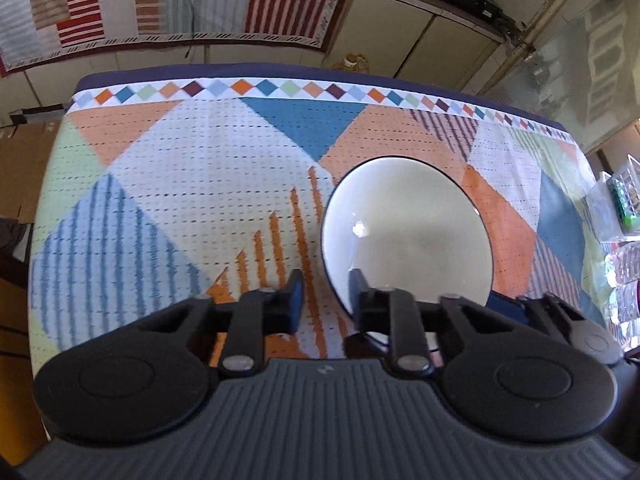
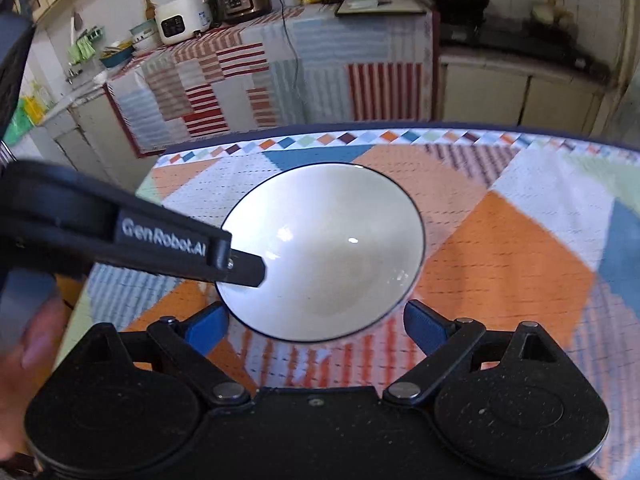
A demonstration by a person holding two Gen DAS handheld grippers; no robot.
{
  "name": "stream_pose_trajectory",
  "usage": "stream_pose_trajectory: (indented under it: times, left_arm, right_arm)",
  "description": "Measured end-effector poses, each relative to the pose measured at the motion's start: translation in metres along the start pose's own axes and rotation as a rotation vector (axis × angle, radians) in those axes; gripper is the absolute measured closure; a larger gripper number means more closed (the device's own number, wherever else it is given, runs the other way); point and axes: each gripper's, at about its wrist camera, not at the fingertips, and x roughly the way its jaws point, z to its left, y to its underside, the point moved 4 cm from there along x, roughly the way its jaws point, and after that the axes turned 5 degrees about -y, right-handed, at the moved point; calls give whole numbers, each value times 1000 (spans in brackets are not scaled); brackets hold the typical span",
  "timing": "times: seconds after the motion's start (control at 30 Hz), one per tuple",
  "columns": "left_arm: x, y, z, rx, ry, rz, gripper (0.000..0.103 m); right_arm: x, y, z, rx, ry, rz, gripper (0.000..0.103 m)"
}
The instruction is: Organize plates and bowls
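Left wrist view: the left gripper (image 1: 325, 298) has its two blue-padded fingers (image 1: 295, 300) astride the near-left rim of a white bowl (image 1: 408, 236), one finger inside and one outside. A visible gap remains between the pads, so the jaws look partly closed; whether they actually pinch the rim cannot be told.

Right wrist view: the right gripper (image 2: 316, 322) is spread wide and holds nothing. Its blue pads (image 2: 208, 326) sit just beside the near edge of the bowl (image 2: 324, 252), one on each side, neither clearly touching.

Bowl position: upright on the patterned tablecloth (image 2: 500, 264), toward the middle of the table. It is empty, glossy, with a thin dark rim line. No plates or other bowls are visible in either view.

Slip risk: the glazed rim is smooth and the wall curves, so a one-sided pinch could let the bowl rotate or slide out if it is lifted quickly.

Tilt risk: held at a single rim point, the far side would probably sag, and the bowl could strike the table.

Collision risk: both tools crowd the same near edge, and the right pads could knock the bowl or the left finger.

Cloth risk: dragging instead of lifting could bunch the tablecloth.
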Motion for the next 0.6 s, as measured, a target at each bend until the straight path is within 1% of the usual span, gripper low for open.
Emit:
stream_pose_trajectory:
  times: [0.03,0.1,0.2,0.33,0.43,0.6]
  left_arm:
    - [0,0,-2,7,2,0,88]
    - [0,0,-5,26,-16,-7,89]
    - [-1,0,-8,41,-32,-15,90]
    - [-2,2,-8,54,-32,-8,90]
    - [-7,5,-9,84,-37,-11,90]
    - [-28,10,-14,115,-56,-31,90]
  right_arm:
    - [3,-1,0,-1,-4,3,6]
    - [6,-2,1,-19,0,5,6]
    - [12,-4,0,-12,-6,19,5]
    - [18,-6,1,-15,7,41,6]
    - [13,-5,7,-65,36,44,6]
    - [0,-4,13,-59,20,21,6]
